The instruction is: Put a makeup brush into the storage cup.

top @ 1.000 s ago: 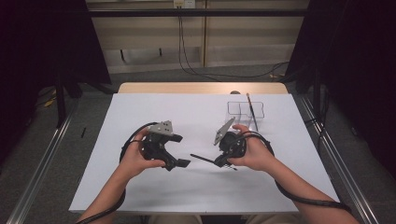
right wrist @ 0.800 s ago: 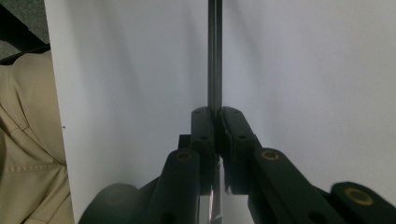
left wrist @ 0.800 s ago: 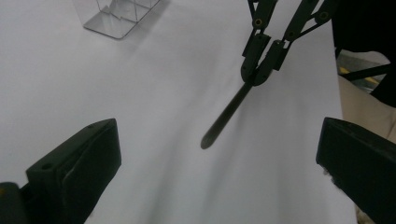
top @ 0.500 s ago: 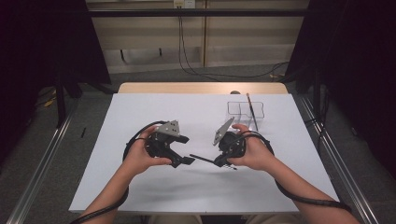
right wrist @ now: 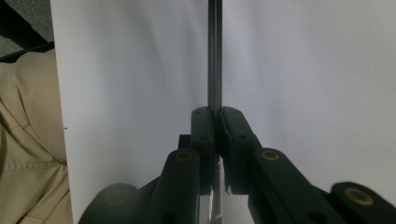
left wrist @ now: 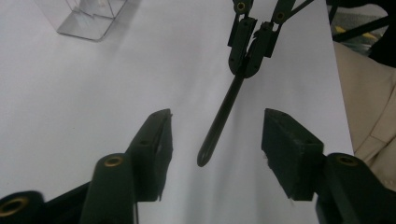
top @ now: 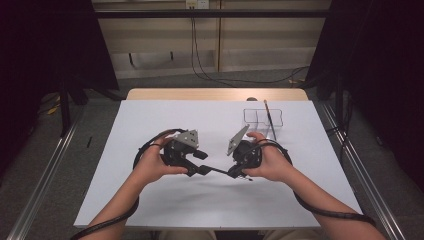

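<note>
A thin black stick [top: 219, 170] hangs just above the white sheet between my two grippers. My right gripper [top: 233, 173] is shut on one end of it; in the right gripper view the stick [right wrist: 215, 51] runs straight up from the pinched right gripper [right wrist: 217, 114]. My left gripper [top: 204, 163] faces it from the left. In the left gripper view the stick's rounded tip [left wrist: 204, 158] lies in the gap of the left gripper [left wrist: 217, 140], touching neither pad. Those jaws have just been closing and still stand apart.
A clear plastic box [top: 256, 118] stands at the back right of the white sheet [top: 165, 120], with a thin brown stick [top: 270, 119] lying across it. The box's corner [left wrist: 88, 21] is in the left gripper view. Cables trail from both grippers.
My left gripper has slid right toward the right one, so its jaws now flank the stick's free end, and they have narrowed. The right hand has stayed put.
</note>
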Motion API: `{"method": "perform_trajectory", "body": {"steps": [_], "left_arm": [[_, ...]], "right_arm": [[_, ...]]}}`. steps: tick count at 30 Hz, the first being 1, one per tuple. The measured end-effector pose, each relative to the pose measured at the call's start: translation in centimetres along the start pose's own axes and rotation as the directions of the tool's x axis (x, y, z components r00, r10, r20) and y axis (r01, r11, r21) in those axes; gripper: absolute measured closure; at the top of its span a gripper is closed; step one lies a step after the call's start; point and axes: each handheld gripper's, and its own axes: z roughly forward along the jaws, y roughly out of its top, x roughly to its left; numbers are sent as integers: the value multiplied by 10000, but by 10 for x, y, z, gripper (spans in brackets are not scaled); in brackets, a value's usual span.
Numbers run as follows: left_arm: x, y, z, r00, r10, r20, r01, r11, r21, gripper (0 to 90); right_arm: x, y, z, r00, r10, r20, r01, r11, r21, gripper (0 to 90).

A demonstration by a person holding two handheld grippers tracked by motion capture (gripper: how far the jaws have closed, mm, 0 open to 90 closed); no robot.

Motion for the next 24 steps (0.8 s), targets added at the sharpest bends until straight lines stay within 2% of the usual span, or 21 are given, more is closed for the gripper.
{"method": "perform_trajectory", "body": {"steps": [3,10,15,17,20,24], "left_arm": [[-1,3,2,9998,148,104,-152,9991,387,524],[-1,6,8,9987,476,160,-488,9952,847,554],[-2,6,15,9988,421,257,-443,9947,928,607],[-3,6,17,9980,427,462,-470,9941,975,641],[-4,5,21,9974,395,601,-467,9912,1235,679],[-3,4,22,9973,325,657,-416,9891,1412,770]], "right_arm": [[1,1,0,10000,-67,-10,67,10000,-13,844],[2,3,0,9998,-188,-91,188,9998,25,844],[2,4,0,9993,-352,-115,354,9993,106,844],[3,5,0,9991,-386,-146,388,9991,150,844],[3,6,-1,9987,-476,-177,478,9988,131,844],[4,8,-3,9977,-596,-310,600,9981,102,843]]}}
